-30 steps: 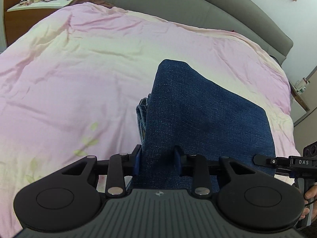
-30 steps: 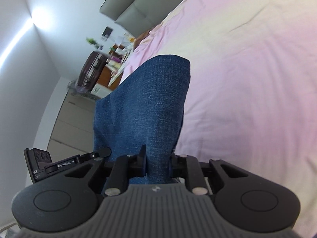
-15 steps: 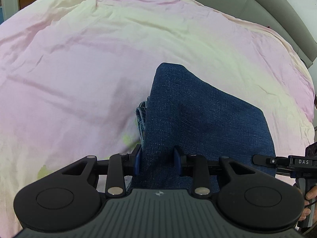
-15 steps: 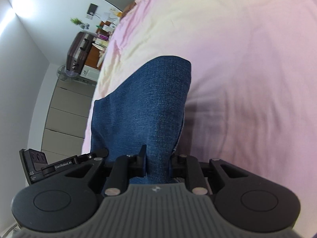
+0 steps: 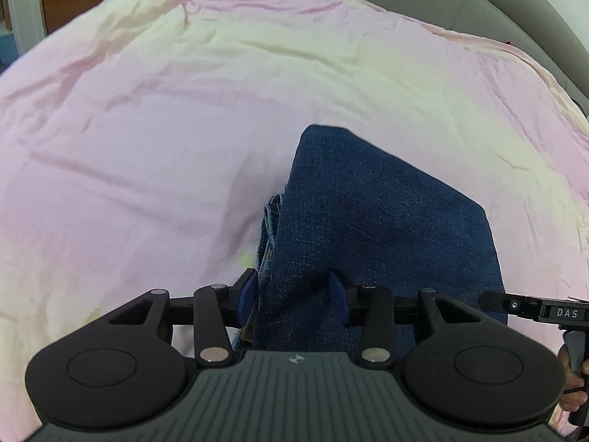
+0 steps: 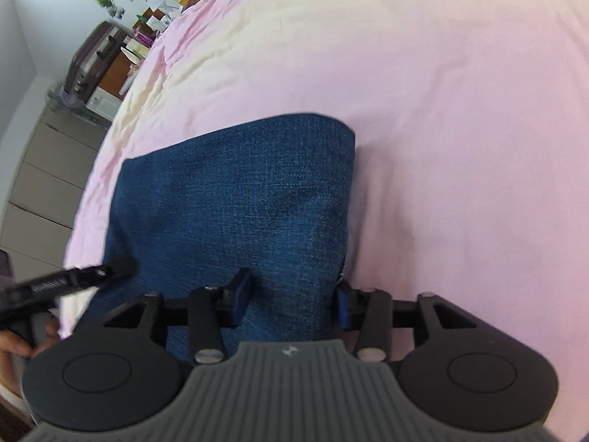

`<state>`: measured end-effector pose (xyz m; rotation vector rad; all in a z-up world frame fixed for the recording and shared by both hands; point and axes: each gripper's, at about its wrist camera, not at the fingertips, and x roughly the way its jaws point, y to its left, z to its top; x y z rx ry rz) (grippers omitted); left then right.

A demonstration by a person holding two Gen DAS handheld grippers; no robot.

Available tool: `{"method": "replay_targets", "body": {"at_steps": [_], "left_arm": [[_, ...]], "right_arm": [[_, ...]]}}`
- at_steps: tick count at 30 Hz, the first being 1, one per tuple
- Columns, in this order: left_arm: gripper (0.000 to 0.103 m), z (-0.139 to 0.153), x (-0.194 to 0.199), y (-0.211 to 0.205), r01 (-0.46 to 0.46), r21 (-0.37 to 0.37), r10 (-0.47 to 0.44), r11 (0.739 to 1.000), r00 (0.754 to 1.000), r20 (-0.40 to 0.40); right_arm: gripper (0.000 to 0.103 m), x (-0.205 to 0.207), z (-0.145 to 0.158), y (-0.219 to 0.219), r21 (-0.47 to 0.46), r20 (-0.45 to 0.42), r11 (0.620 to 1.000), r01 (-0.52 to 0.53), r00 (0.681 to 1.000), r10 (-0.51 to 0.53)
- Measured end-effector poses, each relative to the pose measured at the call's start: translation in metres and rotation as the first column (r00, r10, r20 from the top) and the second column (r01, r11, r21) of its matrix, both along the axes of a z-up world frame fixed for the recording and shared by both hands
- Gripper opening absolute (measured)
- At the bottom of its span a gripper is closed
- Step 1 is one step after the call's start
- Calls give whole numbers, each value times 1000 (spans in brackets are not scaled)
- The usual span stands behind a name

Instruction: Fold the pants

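The pants (image 5: 375, 228) are dark blue jeans, folded into a thick rectangle, lying on the pink bed cover (image 5: 147, 140). My left gripper (image 5: 292, 296) has the near left edge of the jeans between its blue pads, jaws partly apart. My right gripper (image 6: 289, 300) has the near right edge of the jeans (image 6: 239, 202) between its pads, jaws wider apart than before and the cloth loose between them. Each gripper shows at the edge of the other's view, the right one in the left wrist view (image 5: 533, 307) and the left one in the right wrist view (image 6: 66, 280).
The pink and cream bed cover (image 6: 441, 92) spreads all around the jeans. A grey headboard (image 5: 497, 3) runs along the far side. A suitcase (image 6: 94, 59), a cluttered wooden desk (image 6: 147, 25) and grey drawers (image 6: 40, 169) stand beyond the bed's left edge.
Both grippers have lowered the folded jeans onto the bed and tilted downward. The jaws of both have widened, the right one most, loosening their hold on the denim.
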<state>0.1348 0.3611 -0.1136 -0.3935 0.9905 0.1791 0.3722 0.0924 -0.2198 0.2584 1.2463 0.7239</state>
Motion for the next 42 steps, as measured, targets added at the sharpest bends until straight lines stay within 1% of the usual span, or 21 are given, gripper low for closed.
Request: {"method": "replay_targets", "body": {"at_steps": [3,6,8,9,10,12,15,17,20,23,25,27,30,31,32,34,35,37,39,40,42], "left_arm": [[47,25,-24,-12,39,63,-43,997,998,56],[47,42,-47,-31,77,136,-89,988,992,84],[47,46,-58,-46,105,202,-125,974,988,88],[47,45,-62,-52,125,216,-148,968,985,92],[44,43,-64,-55,138,226,-162,964,983,88],[35,31,-61,-58,143,234,-157,962,987,42],[32,17,-63,-53,126,225,-136,966,990,27],[28,6,-62,-50,128,213,-131,969,991,-2],[28,-12,-62,-52,154,227,-146,962,988,-53],[28,-25,-55,-47,129,199,-117,972,991,-73],[28,-27,-52,-49,130,210,-114,969,990,-88],[28,-20,-51,-49,125,216,-105,968,989,-100],[27,8,-54,-55,121,268,-98,956,990,-99],[27,22,-58,-58,117,290,-97,950,992,-82],[27,38,-63,-59,113,297,-100,948,993,-57],[27,71,-74,-63,101,303,-104,947,995,-8],[27,90,-81,-66,97,328,-108,940,994,15],[28,127,-97,-77,96,400,-128,912,990,53],[30,165,-116,-88,91,458,-150,884,984,94],[33,184,-127,-93,80,480,-152,874,982,114],[37,218,-148,-104,51,511,-148,858,977,152]], "right_arm": [[50,-22,31,-7,-80,161,995,-52,985,65],[48,-48,56,-13,-108,247,987,-115,959,139],[44,-69,67,-17,-115,286,980,-164,939,190],[43,-84,69,-24,-125,307,974,-187,926,218],[42,-96,70,-24,-148,324,968,-203,915,242],[41,-111,67,-14,-199,353,956,-214,895,273],[26,-127,50,-10,-229,325,946,-231,898,298],[27,-136,39,-8,-240,311,942,-234,901,303],[29,-152,31,-3,-285,346,930,-232,880,325],[30,-158,18,2,-318,339,920,-231,878,337],[31,-158,8,7,-336,339,913,-230,875,345],[31,-158,8,9,-347,330,909,-230,878,347],[28,-148,22,7,-336,284,912,-237,897,338],[24,-144,30,4,-323,278,917,-234,903,328],[24,-141,41,0,-312,287,922,-229,903,321],[25,-141,70,-10,-300,347,932,-205,886,307],[25,-142,84,-14,-293,374,935,-199,876,304],[25,-148,117,-23,-276,433,944,-182,853,291],[33,-159,149,-35,-254,484,952,-171,829,278],[41,-166,164,-41,-238,510,957,-168,817,270],[46,-186,198,-55,-206,564,964,-166,785,256]]}}
